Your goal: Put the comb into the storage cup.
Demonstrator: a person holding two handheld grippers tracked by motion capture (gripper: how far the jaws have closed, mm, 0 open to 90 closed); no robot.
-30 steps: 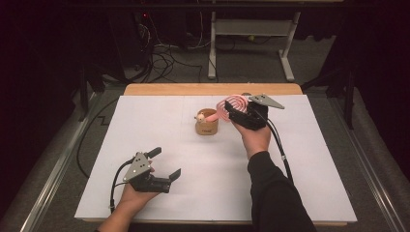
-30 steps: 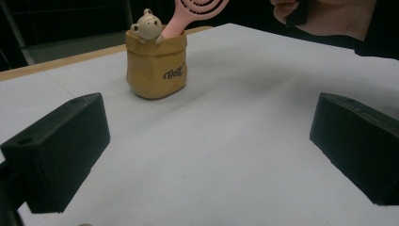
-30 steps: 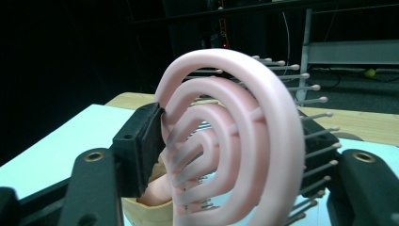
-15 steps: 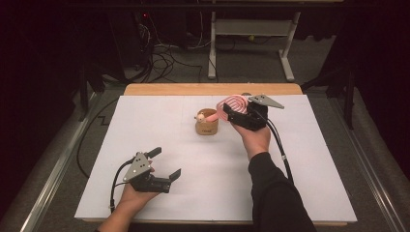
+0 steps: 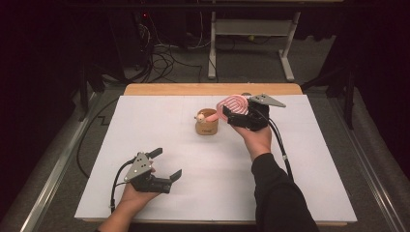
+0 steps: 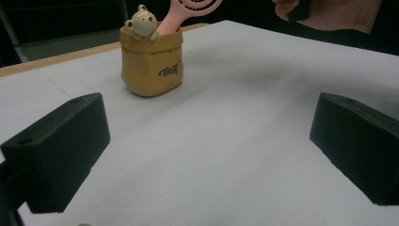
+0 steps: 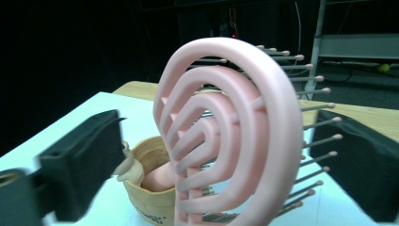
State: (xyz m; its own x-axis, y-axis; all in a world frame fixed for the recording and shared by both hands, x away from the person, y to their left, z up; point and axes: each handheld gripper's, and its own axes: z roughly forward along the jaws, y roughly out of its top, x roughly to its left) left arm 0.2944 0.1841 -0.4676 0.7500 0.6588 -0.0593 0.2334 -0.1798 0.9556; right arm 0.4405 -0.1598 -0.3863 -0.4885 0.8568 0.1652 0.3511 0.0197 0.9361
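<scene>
A pink vented hairbrush (image 5: pixel 234 104) stands with its handle in a small tan cup (image 5: pixel 207 126) that has a bear figure on its rim, at the table's far middle. My right gripper (image 5: pixel 231 112) is at the brush head. Its jaws have just been opening, and the head (image 7: pixel 226 132) now stands between them with a gap on each side, above the cup (image 7: pixel 150 197). My left gripper (image 5: pixel 168 163) rests open on the white table near the front left, empty. It (image 6: pixel 207 155) faces the cup (image 6: pixel 151 66) and the brush (image 6: pixel 195 7).
The white sheet (image 5: pixel 145 125) covers the table, and a strip of wood (image 5: pixel 193 89) shows at the far edge. Beyond it lie floor cables (image 5: pixel 164 63) and a white frame (image 5: pixel 251 29). A cable (image 5: pixel 280 145) trails from the right gripper along the sleeve.
The right gripper's jaws have spread away from the brush head. The brush stays in the cup. Both hands have kept their places.
</scene>
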